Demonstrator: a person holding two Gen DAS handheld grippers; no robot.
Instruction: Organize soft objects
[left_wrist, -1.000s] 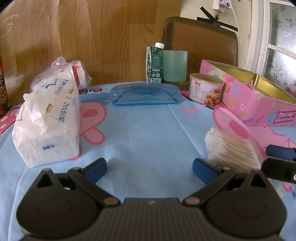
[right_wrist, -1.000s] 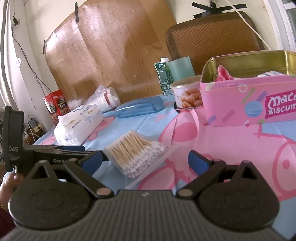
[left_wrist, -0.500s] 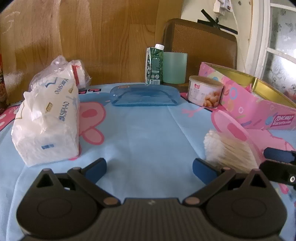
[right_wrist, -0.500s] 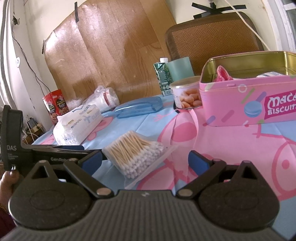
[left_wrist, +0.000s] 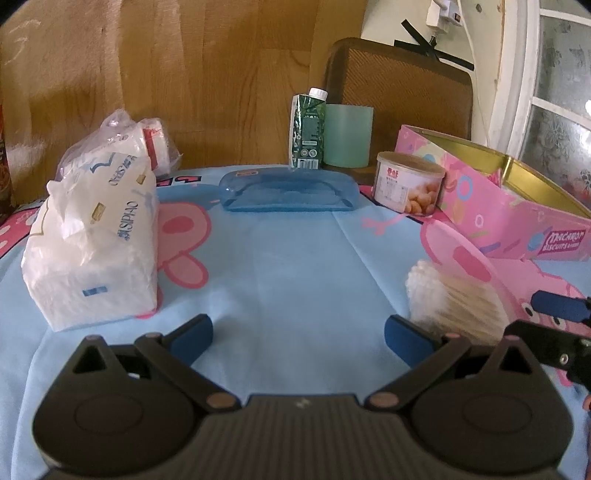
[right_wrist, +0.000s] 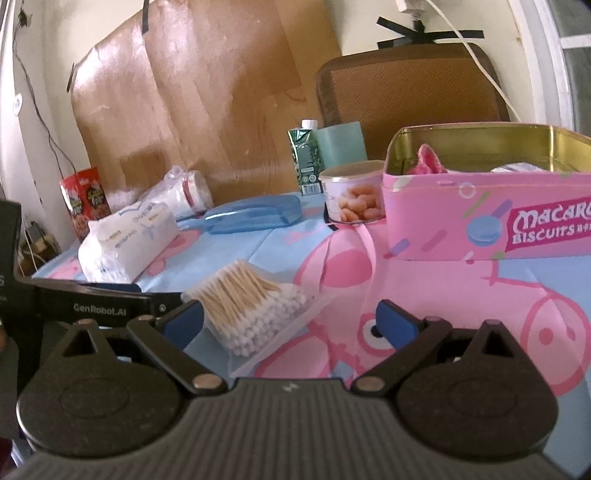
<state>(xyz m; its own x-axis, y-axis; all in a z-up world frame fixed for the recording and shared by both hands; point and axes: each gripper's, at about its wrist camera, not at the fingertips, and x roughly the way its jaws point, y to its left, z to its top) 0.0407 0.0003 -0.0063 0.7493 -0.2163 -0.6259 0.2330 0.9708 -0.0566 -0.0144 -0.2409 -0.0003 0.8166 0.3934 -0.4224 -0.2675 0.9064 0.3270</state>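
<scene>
A white tissue pack (left_wrist: 96, 236) (right_wrist: 127, 242) lies on the blue cartoon cloth, ahead and left of my left gripper (left_wrist: 298, 332), which is open with nothing in it. A clear bag of cotton swabs (right_wrist: 255, 306) (left_wrist: 454, 302) lies just in front of my right gripper (right_wrist: 290, 321), nearer its left finger; that gripper is open too. The pink biscuit tin (right_wrist: 484, 218) (left_wrist: 491, 210) stands open at the right with a pink soft item (right_wrist: 430, 160) and something white inside. A bagged roll (right_wrist: 184, 194) (left_wrist: 155, 146) lies behind the tissue pack.
At the back stand a blue plastic case (left_wrist: 290, 192), a green carton (left_wrist: 308, 131), a pale green cup (left_wrist: 349, 134) and a round can (left_wrist: 406, 182). A red snack box (right_wrist: 85, 201) stands far left. A wooden board and a chair back close off the far side.
My left gripper has tilted slightly, so its view shifted a little. My right gripper has edged closer to the cotton swabs. Nothing on the cloth has moved.
</scene>
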